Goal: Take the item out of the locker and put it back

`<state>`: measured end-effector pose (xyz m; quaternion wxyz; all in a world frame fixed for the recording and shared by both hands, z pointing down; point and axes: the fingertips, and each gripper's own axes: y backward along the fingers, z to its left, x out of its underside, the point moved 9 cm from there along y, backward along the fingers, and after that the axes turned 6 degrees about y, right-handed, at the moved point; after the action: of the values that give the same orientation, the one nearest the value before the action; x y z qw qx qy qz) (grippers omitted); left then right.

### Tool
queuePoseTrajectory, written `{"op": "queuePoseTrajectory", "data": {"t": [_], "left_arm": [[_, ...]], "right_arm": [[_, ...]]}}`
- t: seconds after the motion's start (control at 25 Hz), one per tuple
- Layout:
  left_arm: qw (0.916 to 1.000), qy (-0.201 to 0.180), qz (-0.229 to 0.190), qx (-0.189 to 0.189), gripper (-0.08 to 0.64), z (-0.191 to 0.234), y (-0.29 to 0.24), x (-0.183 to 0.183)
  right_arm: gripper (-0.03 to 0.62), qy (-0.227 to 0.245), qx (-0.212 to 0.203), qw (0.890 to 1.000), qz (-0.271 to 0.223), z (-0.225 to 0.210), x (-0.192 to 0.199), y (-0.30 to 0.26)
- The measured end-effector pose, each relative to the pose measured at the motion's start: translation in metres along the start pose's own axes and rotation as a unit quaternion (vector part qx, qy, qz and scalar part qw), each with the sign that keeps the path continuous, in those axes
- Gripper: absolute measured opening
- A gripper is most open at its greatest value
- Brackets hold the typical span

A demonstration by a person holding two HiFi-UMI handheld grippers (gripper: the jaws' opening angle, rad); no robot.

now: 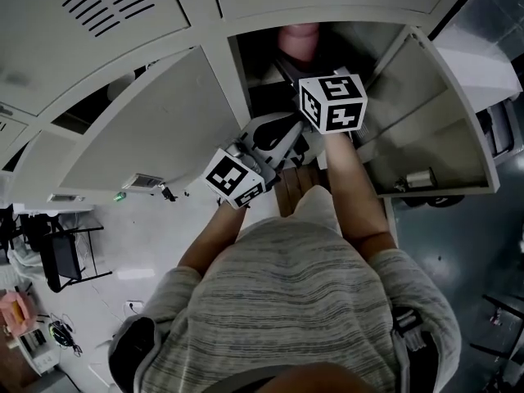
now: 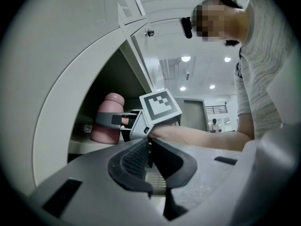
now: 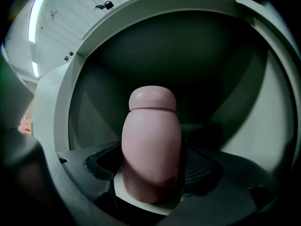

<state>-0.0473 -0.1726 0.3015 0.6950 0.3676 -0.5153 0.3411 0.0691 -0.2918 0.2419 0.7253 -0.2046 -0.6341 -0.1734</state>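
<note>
A pink bottle point(image 3: 151, 145) with a rounded cap stands upright on the pale shelf point(image 3: 111, 188) inside the open locker compartment point(image 1: 260, 64). My right gripper point(image 3: 151, 164) reaches into the compartment, its jaws spread wide on either side of the bottle's lower body. The left pad point(image 3: 104, 163) stands apart from the bottle. The left gripper view shows the same bottle point(image 2: 106, 121) with a grey finger point(image 2: 110, 120) beside it. My left gripper point(image 2: 148, 147) is outside the locker, below the right arm, its jaws together with nothing in them. In the head view only the bottle's top point(image 1: 300, 39) shows.
The compartment's door point(image 1: 434, 113) hangs open to the right, with a latch point(image 1: 417, 178) on its inner face. Another open locker door point(image 1: 147, 113) stands to the left. Closed vented doors point(image 1: 106, 6) lie above. A person's forearm point(image 2: 202, 136) crosses the left gripper view.
</note>
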Motion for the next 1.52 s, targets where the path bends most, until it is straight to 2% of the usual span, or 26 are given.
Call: {"op": "queuePoseTrajectory", "data": {"t": [0.2, 0.72, 1.08, 1.52], "left_arm": [[1.0, -0.001, -0.005, -0.002, 0.025, 0.004, -0.003, 0.0], [0.9999, -0.003, -0.014, 0.002, 0.025, 0.009, 0.001, 0.001], [0.9996, -0.006, -0.026, -0.001, 0.025, 0.008, 0.014, 0.005], [0.9992, -0.011, -0.032, 0.021, 0.025, -0.011, 0.02, 0.007]], "right_arm": [[0.354, -0.002, -0.001, 1.0, 0.015, -0.002, -0.003, -0.004], [0.354, -0.005, 0.017, 1.0, 0.01, -0.004, -0.002, -0.004], [0.353, -0.025, 0.01, 0.999, -0.043, -0.004, 0.003, 0.018], [0.354, -0.022, 0.004, 0.994, -0.108, 0.011, -0.011, 0.095]]}}
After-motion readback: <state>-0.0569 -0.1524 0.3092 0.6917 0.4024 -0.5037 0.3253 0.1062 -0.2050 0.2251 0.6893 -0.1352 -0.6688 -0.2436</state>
